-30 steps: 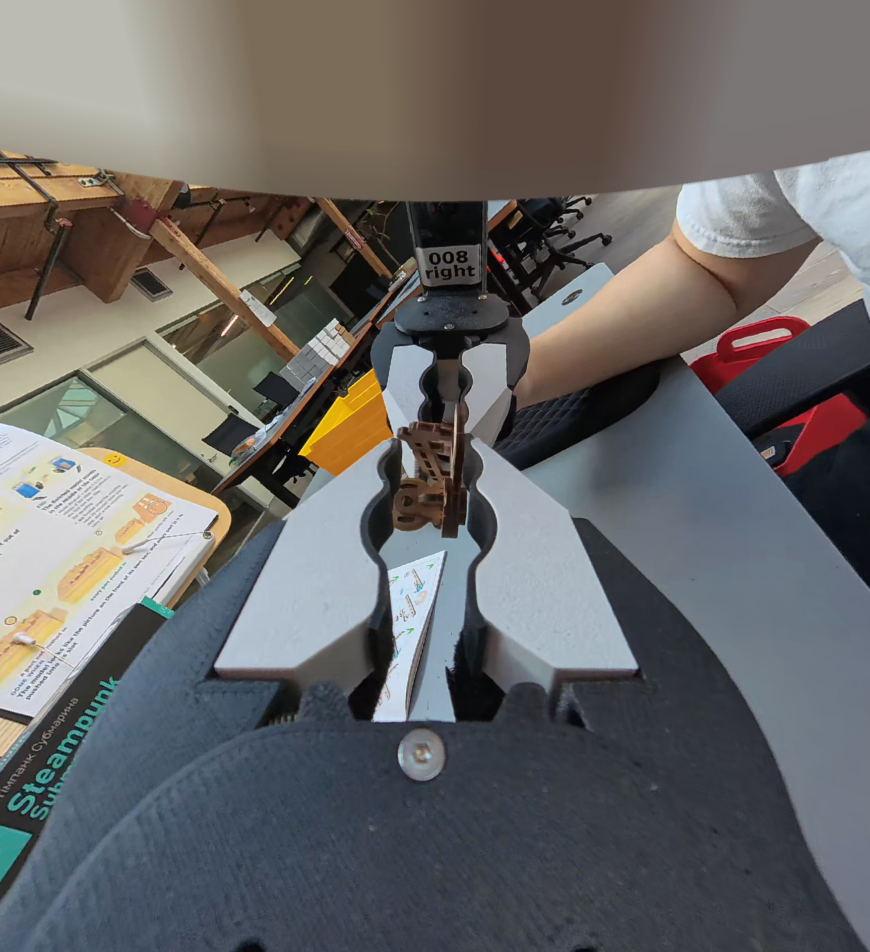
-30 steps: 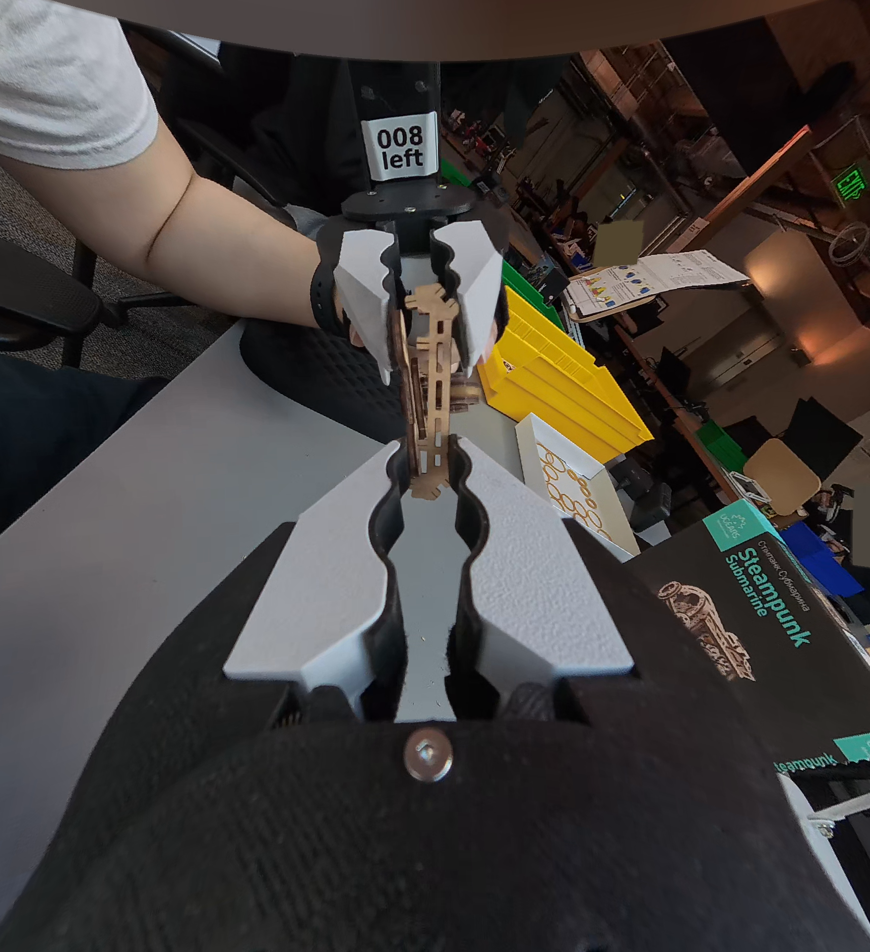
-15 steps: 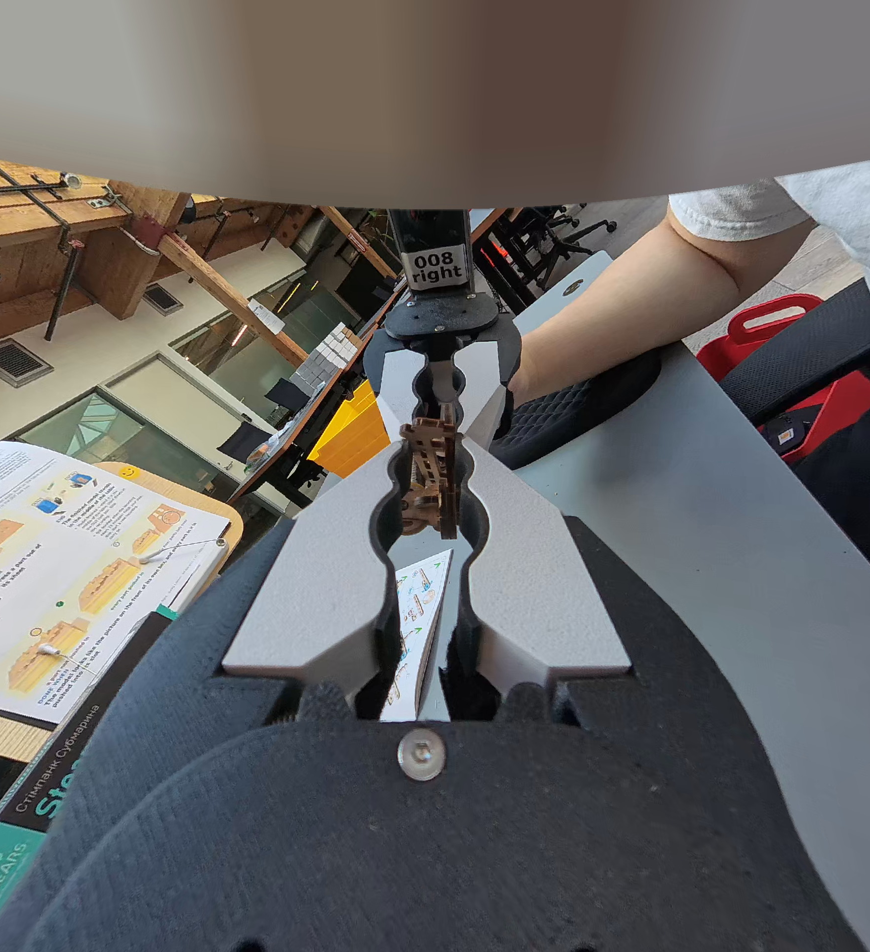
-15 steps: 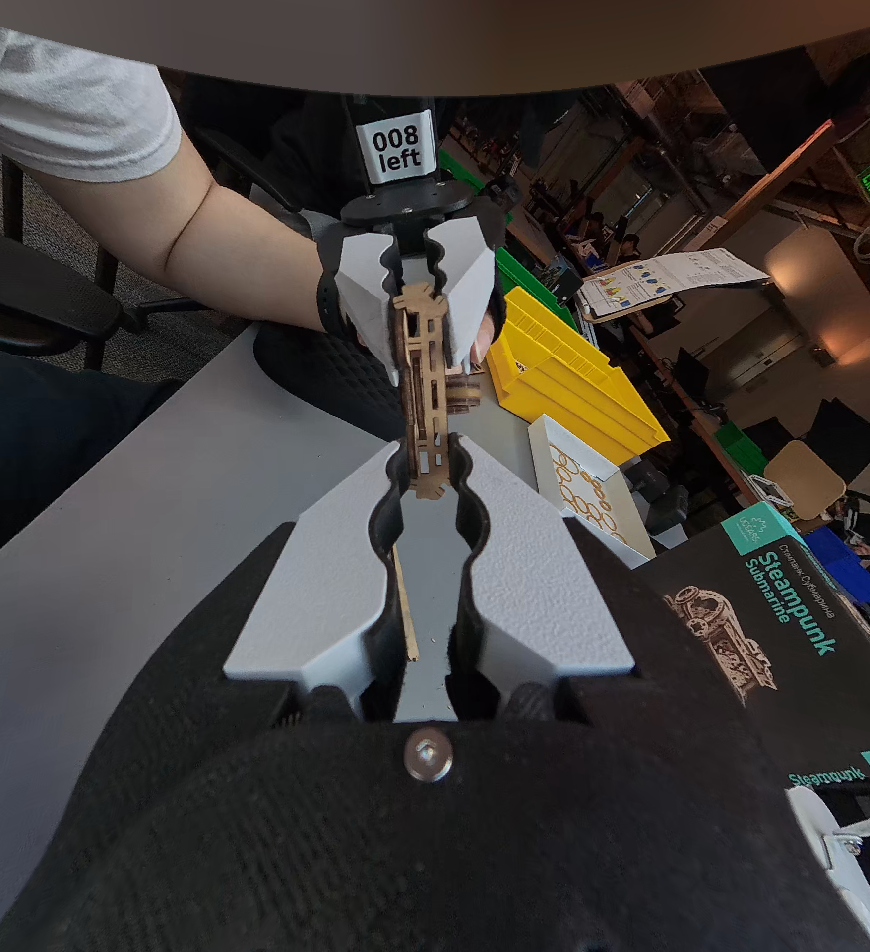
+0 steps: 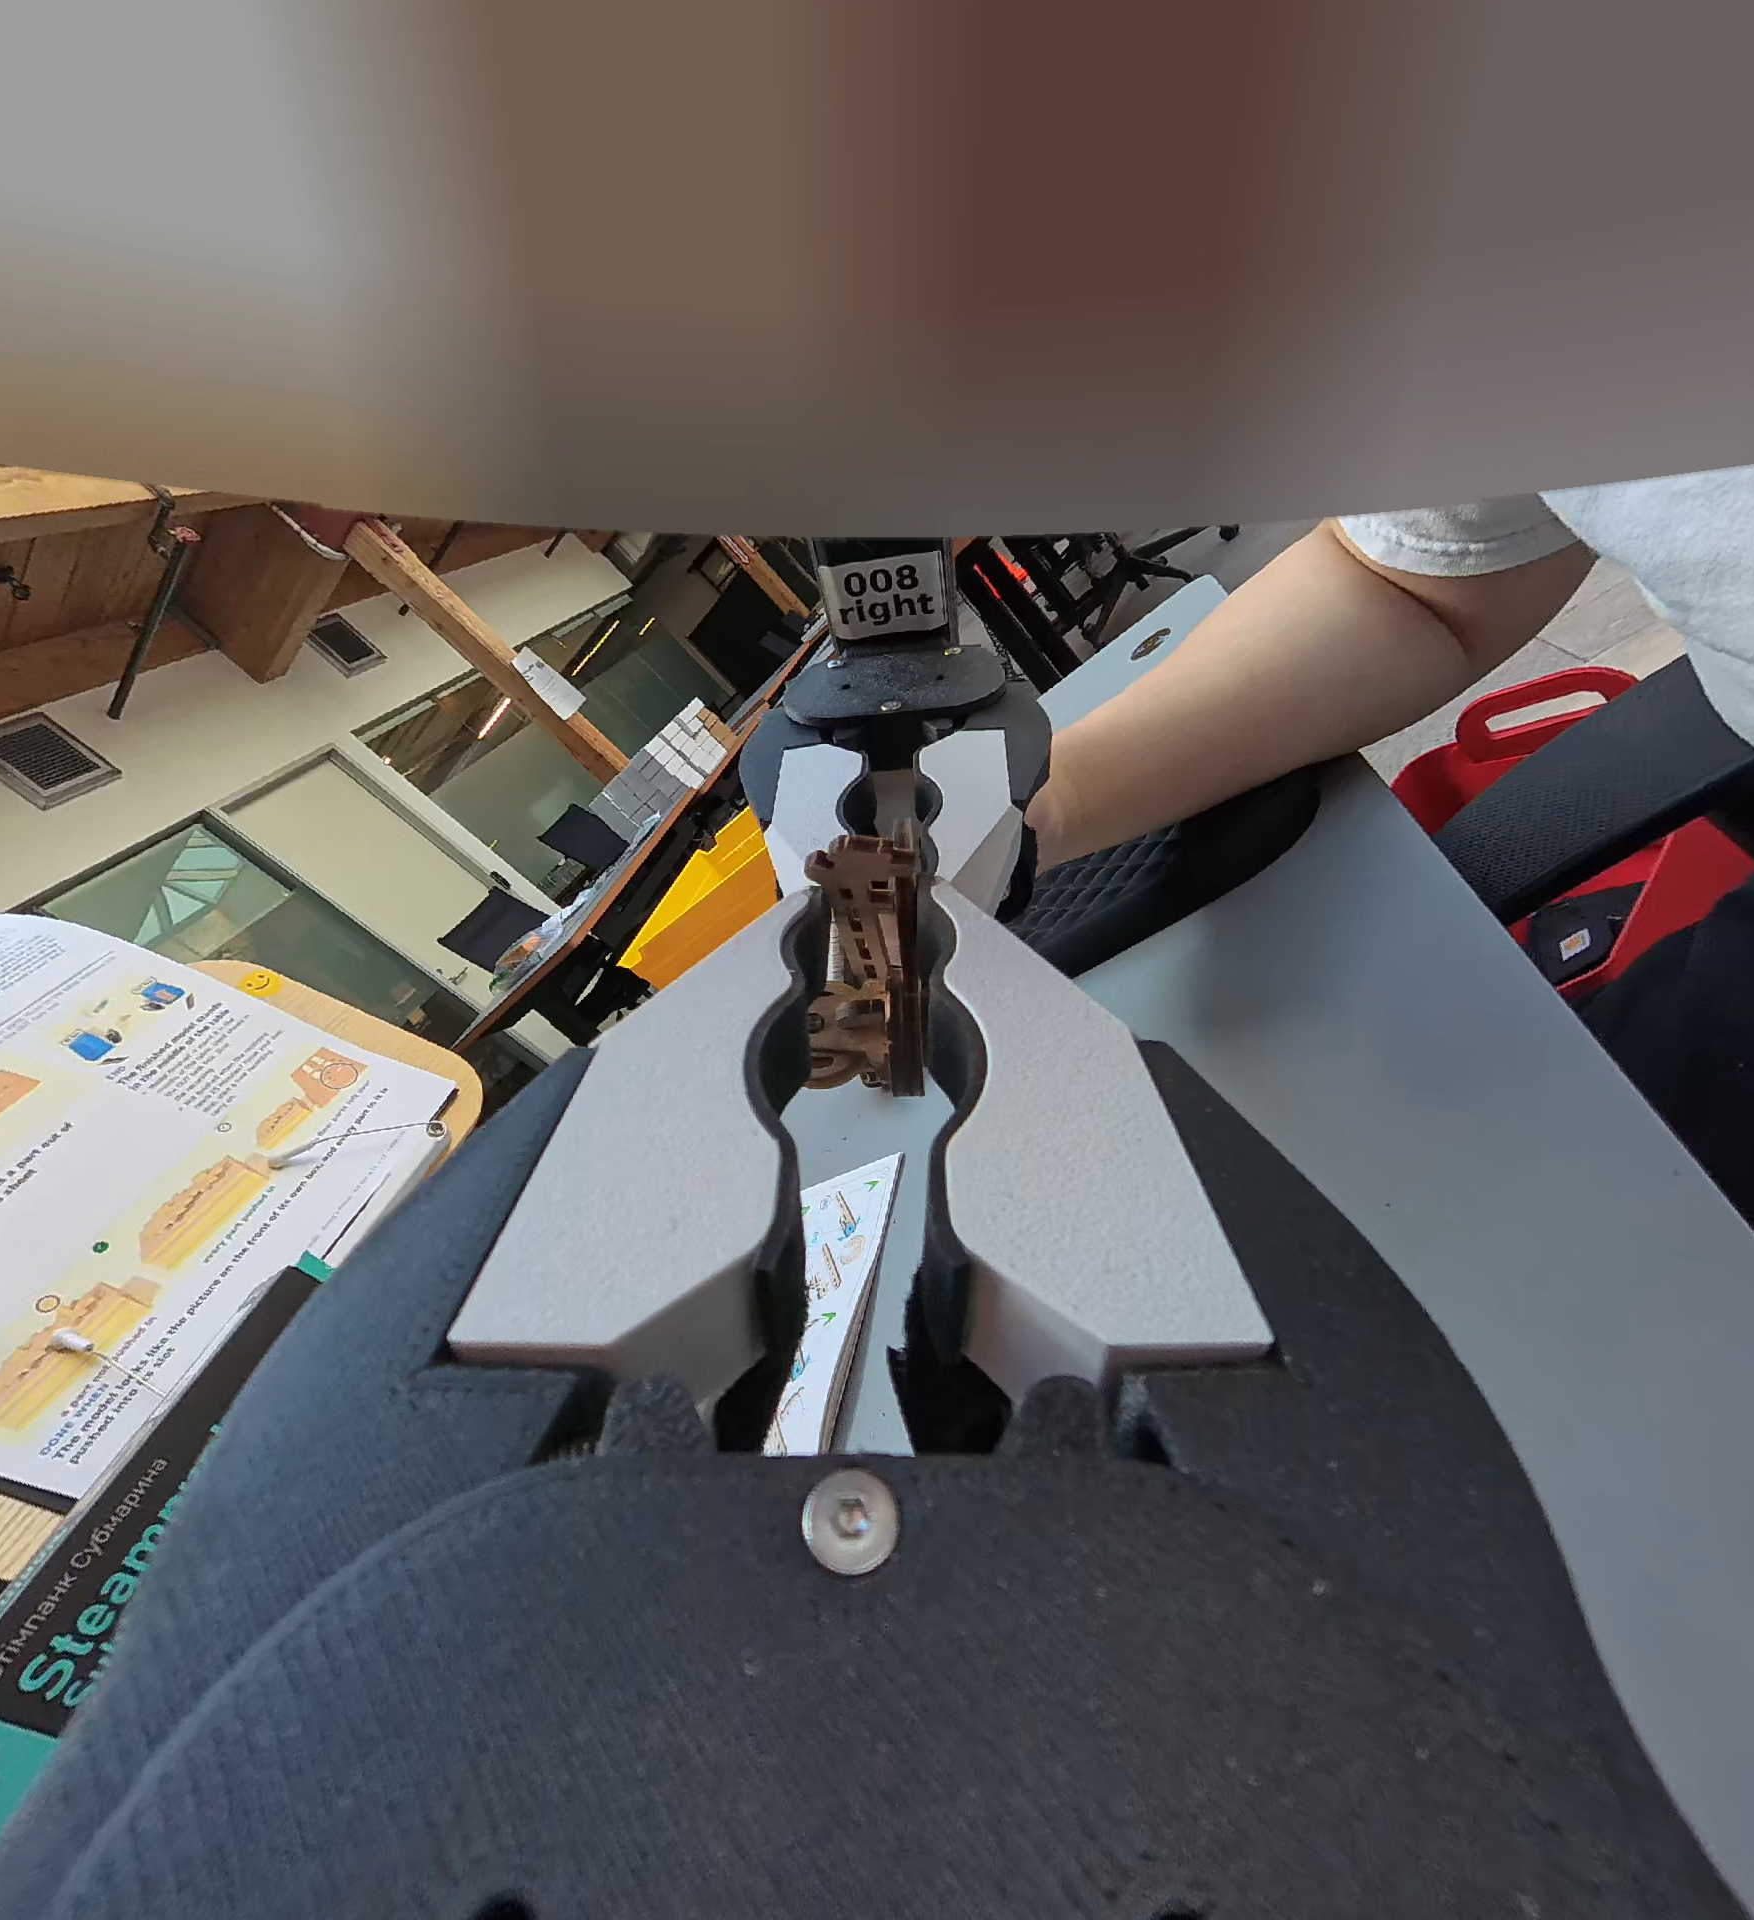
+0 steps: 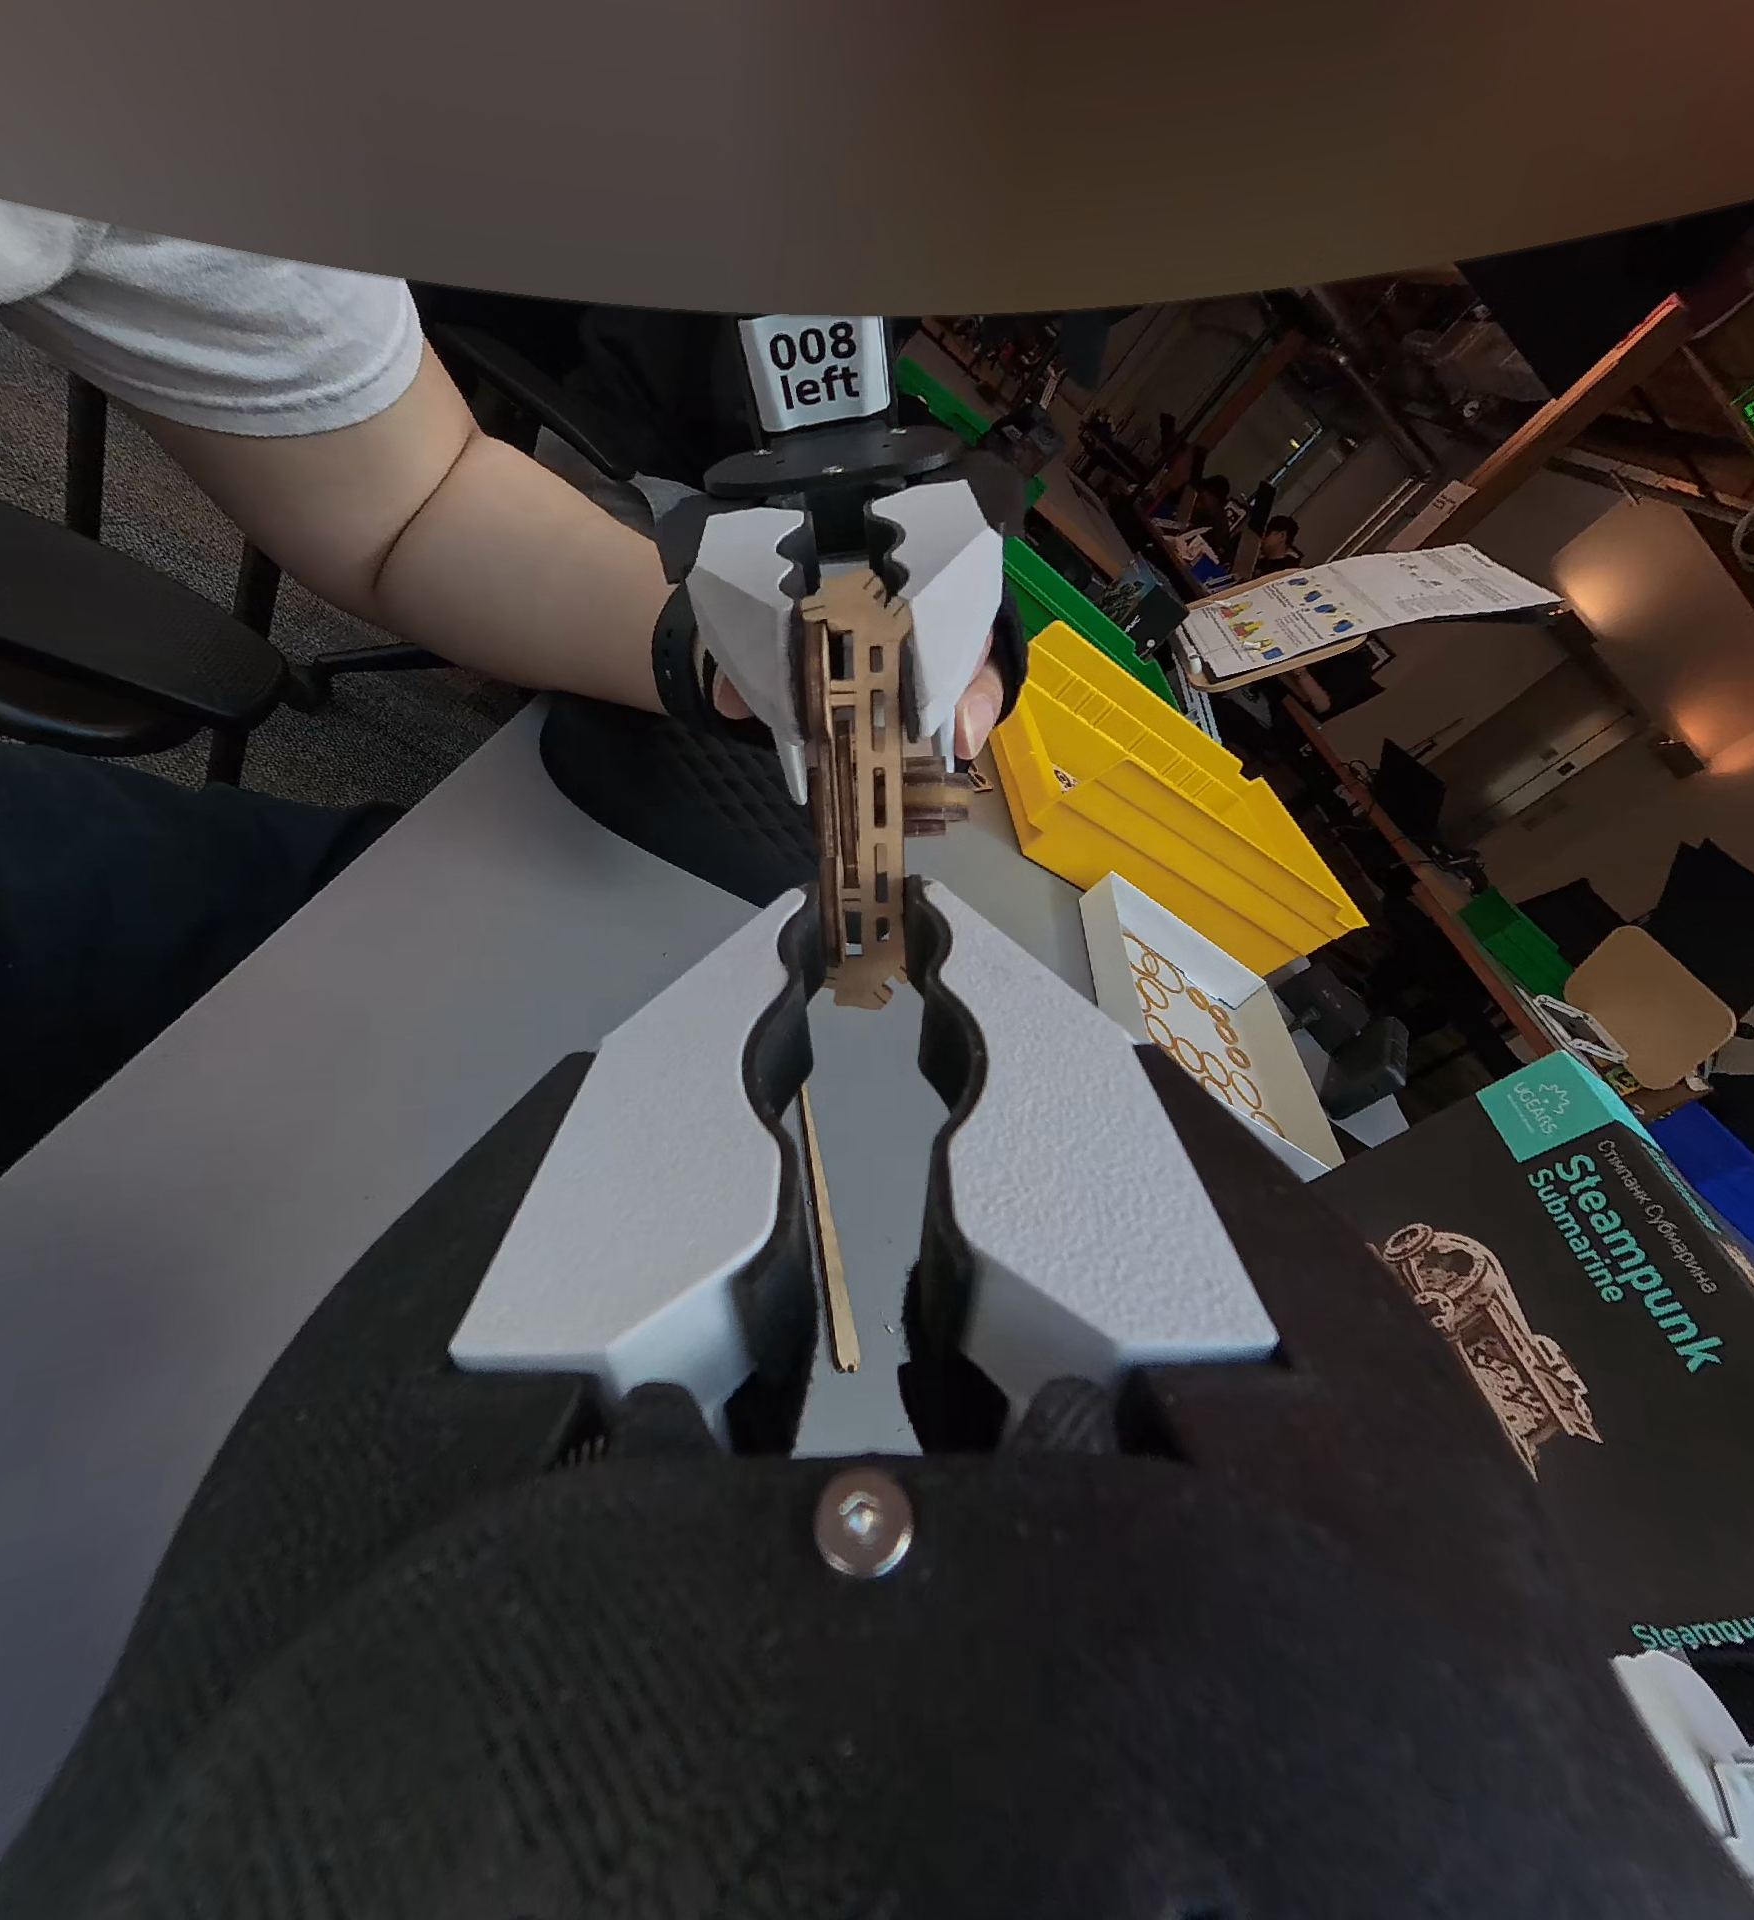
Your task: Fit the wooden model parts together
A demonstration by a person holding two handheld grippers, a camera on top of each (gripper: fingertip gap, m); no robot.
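both grippers clamp one wooden assembly (image 6: 857,790) from opposite ends above grey table (image 6: 229,1091): right gripper (image 6: 860,940) at 6 o'clock, left gripper (image 6: 852,665) at 12. risk: uneven squeeze snaps thin ply; joint seating apparently incomplete.

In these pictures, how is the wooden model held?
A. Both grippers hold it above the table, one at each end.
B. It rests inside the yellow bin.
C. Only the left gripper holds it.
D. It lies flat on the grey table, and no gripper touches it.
A: the wooden model is clamped between the left gripper at its far end and the right gripper at its near end, above the grey table.
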